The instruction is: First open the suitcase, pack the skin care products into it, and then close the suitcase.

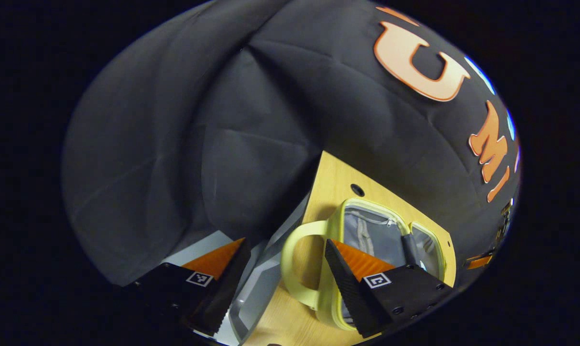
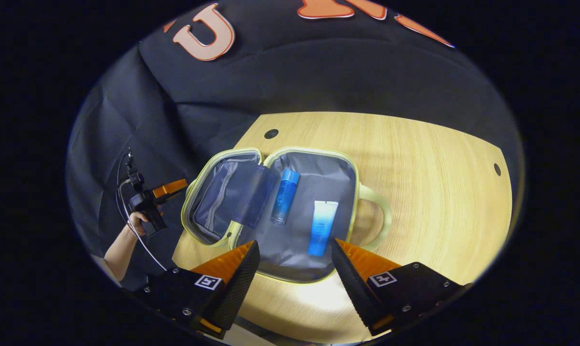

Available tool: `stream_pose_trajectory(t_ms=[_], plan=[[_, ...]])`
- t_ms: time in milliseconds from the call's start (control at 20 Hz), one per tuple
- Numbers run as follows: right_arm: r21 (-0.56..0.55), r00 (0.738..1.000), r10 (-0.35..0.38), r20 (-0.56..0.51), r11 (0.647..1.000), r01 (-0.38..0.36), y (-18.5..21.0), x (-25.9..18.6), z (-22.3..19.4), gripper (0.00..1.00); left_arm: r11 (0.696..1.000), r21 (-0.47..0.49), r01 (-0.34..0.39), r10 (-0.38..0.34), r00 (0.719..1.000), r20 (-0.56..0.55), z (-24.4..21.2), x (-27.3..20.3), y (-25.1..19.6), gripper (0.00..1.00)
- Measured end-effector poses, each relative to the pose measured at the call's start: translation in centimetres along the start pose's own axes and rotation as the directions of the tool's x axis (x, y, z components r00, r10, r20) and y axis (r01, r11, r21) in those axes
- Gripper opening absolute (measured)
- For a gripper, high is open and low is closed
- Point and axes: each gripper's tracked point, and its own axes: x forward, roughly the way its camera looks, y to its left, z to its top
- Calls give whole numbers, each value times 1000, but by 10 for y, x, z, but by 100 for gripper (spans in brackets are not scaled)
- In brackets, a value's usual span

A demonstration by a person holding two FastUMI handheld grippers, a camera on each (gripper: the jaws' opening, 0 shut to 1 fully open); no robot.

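right gripper view – suitcase (image 2: 290,230) open, bottle (image 2: 285,196), tube (image 2: 322,227) inside | left gripper view – handle (image 1: 297,262) | both jaws released

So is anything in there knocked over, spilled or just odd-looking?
Nothing stands out. The suitcase lies open flat on the table, with the blue bottle and the blue-and-white tube lying neatly inside, apart from each other. No spill or damage shows.

A light wooden table (image 2: 414,158) with small round holes (image 2: 271,133).
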Motion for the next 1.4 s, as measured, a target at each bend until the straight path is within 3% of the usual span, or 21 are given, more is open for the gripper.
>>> stream_pose_trajectory(t_ms=[150,300,500,600,700,750,950,1150,1400], plan=[[38,1000,-24,1,999,24,-9,-5,-8,96,997,-76,26,-27,1000,-13,-9,13,9,97],[41,998,-61,-6,997,61,-20,-11,-15,96,983,-138,125,-123,992,20,-6,20,-9,96],[107,999,-53,-2,993,53,-21,-16,-18,96,978,-168,121,-124,992,-3,-13,32,-7,92],[105,998,-60,1,993,59,-24,-20,-19,96,972,-198,129,-131,991,3,-13,38,-9,68],[106,998,-64,4,992,64,-26,-23,-20,96,965,-234,117,-123,992,-8,-18,37,-14,31],[115,998,-64,5,991,63,-27,-24,-19,96,966,-237,104,-108,994,-5,-7,12,-9,12],[126,997,-66,32,990,62,-29,-26,-17,96,980,-178,95,-98,995,-9,-8,26,-27,11],[129,994,-65,83,990,54,-30,-30,-7,96,996,-29,82,-80,996,36,23,1,-52,10],[120,974,-103,201,990,80,-43,-48,14,96,984,141,107,-122,987,103,71,-46,-119,10]])
